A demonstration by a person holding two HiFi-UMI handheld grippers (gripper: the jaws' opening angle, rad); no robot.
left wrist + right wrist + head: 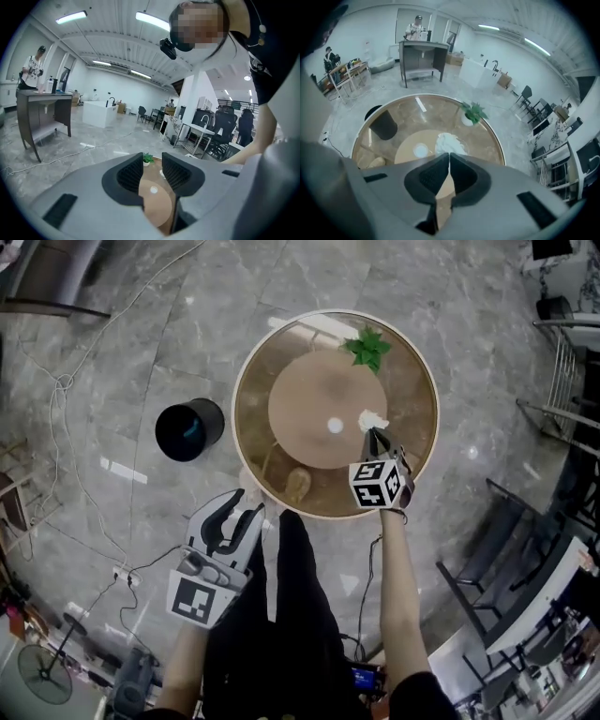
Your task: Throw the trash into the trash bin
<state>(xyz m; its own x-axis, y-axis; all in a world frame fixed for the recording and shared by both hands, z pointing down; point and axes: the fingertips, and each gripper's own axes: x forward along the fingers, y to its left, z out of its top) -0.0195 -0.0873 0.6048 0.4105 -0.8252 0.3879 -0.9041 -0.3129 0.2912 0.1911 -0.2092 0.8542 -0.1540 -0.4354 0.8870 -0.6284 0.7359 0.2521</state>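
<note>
The right gripper (375, 433) (449, 158) has its fingers closed, tips pinching the near edge of the crumpled white paper trash (373, 417) (450, 142) on the round glass worktop (419, 418). The left gripper (240, 509) (152, 172) has its fingers open and empty, near the worktop's edge. The black cylindrical trash bin (189, 429) stands on the floor, well left of both grippers' fingers.

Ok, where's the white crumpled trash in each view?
Head view: white crumpled trash on the round table, right of centre.
Left gripper view: probably the white sliver low centre, mostly hidden.
Right gripper view: centre, at the tips of the shut right claw.
Shared landmark: the potted plant.
</note>
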